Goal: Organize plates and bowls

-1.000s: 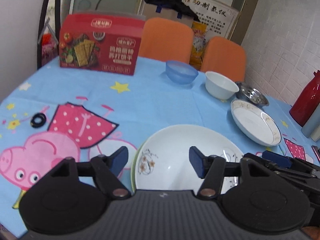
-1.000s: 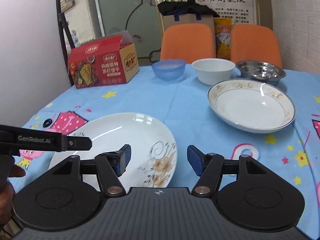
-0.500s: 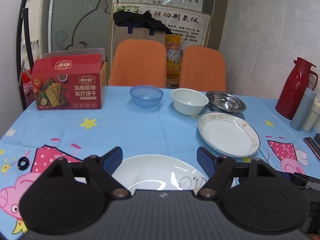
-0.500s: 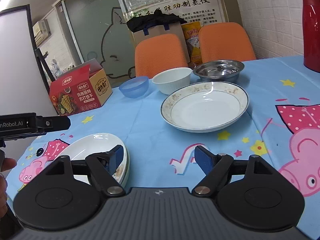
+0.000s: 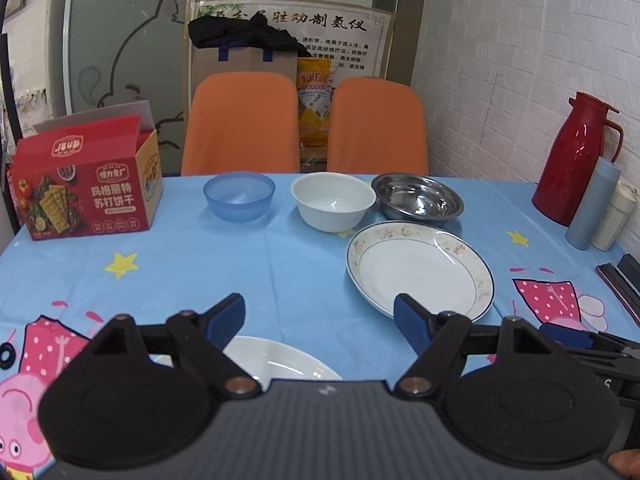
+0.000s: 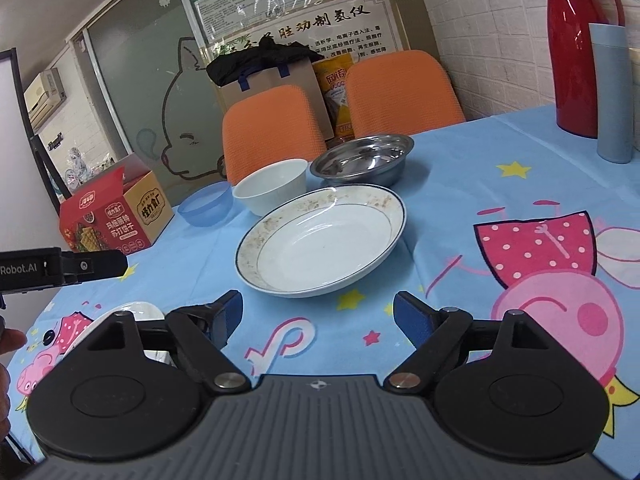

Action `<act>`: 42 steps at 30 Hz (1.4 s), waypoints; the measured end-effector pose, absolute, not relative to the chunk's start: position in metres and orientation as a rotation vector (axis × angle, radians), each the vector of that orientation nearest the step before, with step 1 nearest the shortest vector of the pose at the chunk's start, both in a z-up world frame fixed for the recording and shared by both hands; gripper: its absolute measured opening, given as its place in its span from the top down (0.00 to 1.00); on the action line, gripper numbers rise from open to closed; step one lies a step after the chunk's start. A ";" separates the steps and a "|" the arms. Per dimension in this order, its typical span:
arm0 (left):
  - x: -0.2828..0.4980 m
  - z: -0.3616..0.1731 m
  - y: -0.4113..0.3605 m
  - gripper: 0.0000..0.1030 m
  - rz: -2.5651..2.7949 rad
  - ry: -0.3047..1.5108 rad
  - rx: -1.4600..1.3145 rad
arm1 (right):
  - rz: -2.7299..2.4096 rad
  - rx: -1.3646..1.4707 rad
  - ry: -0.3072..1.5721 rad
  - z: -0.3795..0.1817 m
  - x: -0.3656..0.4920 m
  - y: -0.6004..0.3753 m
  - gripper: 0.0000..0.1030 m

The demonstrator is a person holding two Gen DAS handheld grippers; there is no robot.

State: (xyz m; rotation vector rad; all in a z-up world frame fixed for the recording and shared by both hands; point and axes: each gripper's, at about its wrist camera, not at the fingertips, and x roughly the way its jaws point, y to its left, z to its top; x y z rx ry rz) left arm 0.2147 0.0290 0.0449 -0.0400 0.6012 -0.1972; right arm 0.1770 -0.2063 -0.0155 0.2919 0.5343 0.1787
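Both our grippers have drawn back from the white plate [image 5: 276, 360], which now lies low beneath the left gripper [image 5: 319, 318]. Left and right gripper [image 6: 318, 314] jaws stand apart, empty. Beyond it, toward the chairs, the rimmed plate [image 5: 420, 268] awaits stacking, we judge.

On the blue cartoon-pig tablecloth [image 5: 280, 264] a red cardboard cracker box [image 5: 86, 184] stands open at the far left, a red thermos jug [image 5: 568, 160] and a pale blue cylindrical bottle [image 5: 592, 208] stand far right, and two orange chairs [image 5: 240, 124] wait behind.
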 end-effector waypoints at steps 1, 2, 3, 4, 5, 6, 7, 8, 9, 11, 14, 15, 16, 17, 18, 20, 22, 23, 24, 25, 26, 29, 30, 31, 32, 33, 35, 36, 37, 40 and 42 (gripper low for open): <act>0.218 0.045 0.027 0.26 -0.200 0.605 -0.040 | 0.176 0.293 0.536 -0.016 0.180 -0.208 0.00; 0.223 0.044 0.025 0.26 -0.204 0.612 -0.039 | 0.173 0.293 0.537 -0.016 0.183 -0.211 0.00; 0.227 0.043 0.024 0.26 -0.209 0.619 -0.040 | 0.171 0.292 0.539 -0.016 0.186 -0.213 0.00; 0.233 0.042 0.022 0.26 -0.218 0.628 -0.045 | 0.170 0.290 0.540 -0.016 0.189 -0.215 0.00; 0.240 0.041 0.021 0.26 -0.235 0.641 -0.056 | 0.168 0.289 0.543 -0.016 0.193 -0.217 0.00; 0.248 0.039 0.020 0.26 -0.259 0.658 -0.068 | 0.164 0.287 0.545 -0.016 0.197 -0.219 0.00; 0.258 0.037 0.019 0.26 -0.282 0.682 -0.082 | 0.162 0.281 0.547 -0.016 0.202 -0.221 0.00; 0.269 0.036 0.016 0.26 -0.297 0.708 -0.098 | 0.161 0.270 0.551 -0.016 0.207 -0.222 0.00; 0.280 0.034 0.013 0.26 -0.317 0.726 -0.112 | 0.155 0.255 0.555 -0.016 0.213 -0.223 0.00; 0.302 0.029 0.008 0.26 -0.341 0.764 -0.137 | 0.146 0.223 0.566 -0.015 0.228 -0.225 0.00; 0.332 0.016 -0.002 0.26 -0.355 0.818 -0.152 | 0.143 0.189 0.592 -0.017 0.251 -0.225 0.00; 0.340 0.011 -0.006 0.27 -0.352 0.840 -0.154 | 0.145 0.175 0.605 -0.018 0.260 -0.224 0.00; 0.348 0.006 -0.009 0.27 -0.352 0.857 -0.157 | 0.142 0.160 0.624 -0.021 0.269 -0.223 0.00; 0.354 0.001 -0.012 0.27 -0.353 0.874 -0.158 | 0.143 0.146 0.643 -0.023 0.277 -0.221 0.00; 0.359 -0.003 -0.014 0.28 -0.351 0.885 -0.159 | 0.147 0.133 0.657 -0.025 0.283 -0.219 0.00; 0.369 -0.011 -0.019 0.29 -0.343 0.902 -0.152 | 0.153 0.110 0.677 -0.029 0.293 -0.216 0.00; 0.376 -0.017 -0.023 0.29 -0.329 0.918 -0.147 | 0.158 0.090 0.694 -0.033 0.301 -0.212 0.00; 0.377 -0.018 -0.024 0.29 -0.327 0.921 -0.144 | 0.162 0.084 0.700 -0.035 0.303 -0.211 0.00; 0.378 -0.020 -0.025 0.29 -0.327 0.924 -0.142 | 0.169 0.080 0.707 -0.036 0.307 -0.210 0.00; 0.378 -0.021 -0.026 0.29 -0.326 0.926 -0.141 | 0.173 0.081 0.712 -0.038 0.308 -0.209 0.00; 0.379 -0.023 -0.027 0.29 -0.329 0.927 -0.140 | 0.177 0.084 0.717 -0.040 0.309 -0.209 0.00; 0.381 -0.026 -0.032 0.29 -0.328 0.925 -0.127 | 0.176 0.067 0.706 -0.042 0.308 -0.206 0.00; 0.382 -0.026 -0.034 0.29 -0.326 0.923 -0.112 | 0.182 0.064 0.706 -0.041 0.309 -0.205 0.00; 0.381 -0.026 -0.036 0.29 -0.325 0.920 -0.103 | 0.193 0.065 0.707 -0.042 0.310 -0.205 0.00; 0.382 -0.026 -0.037 0.29 -0.324 0.917 -0.097 | 0.202 0.068 0.710 -0.042 0.310 -0.206 0.00; 0.382 -0.026 -0.036 0.29 -0.324 0.916 -0.097 | 0.204 0.075 0.713 -0.042 0.311 -0.206 0.00; 0.382 -0.027 -0.034 0.29 -0.325 0.914 -0.112 | 0.195 0.095 0.708 -0.042 0.309 -0.210 0.00; 0.382 -0.027 -0.034 0.29 -0.326 0.911 -0.115 | 0.191 0.100 0.702 -0.042 0.308 -0.211 0.00; 0.381 -0.027 -0.034 0.30 -0.324 0.908 -0.114 | 0.189 0.089 0.703 -0.042 0.308 -0.210 0.00; 0.380 -0.028 -0.037 0.38 -0.317 0.899 -0.095 | 0.154 0.037 0.727 -0.041 0.311 -0.198 0.00; 0.378 -0.028 -0.037 0.45 -0.320 0.894 -0.080 | 0.172 0.034 0.721 -0.042 0.311 -0.193 0.00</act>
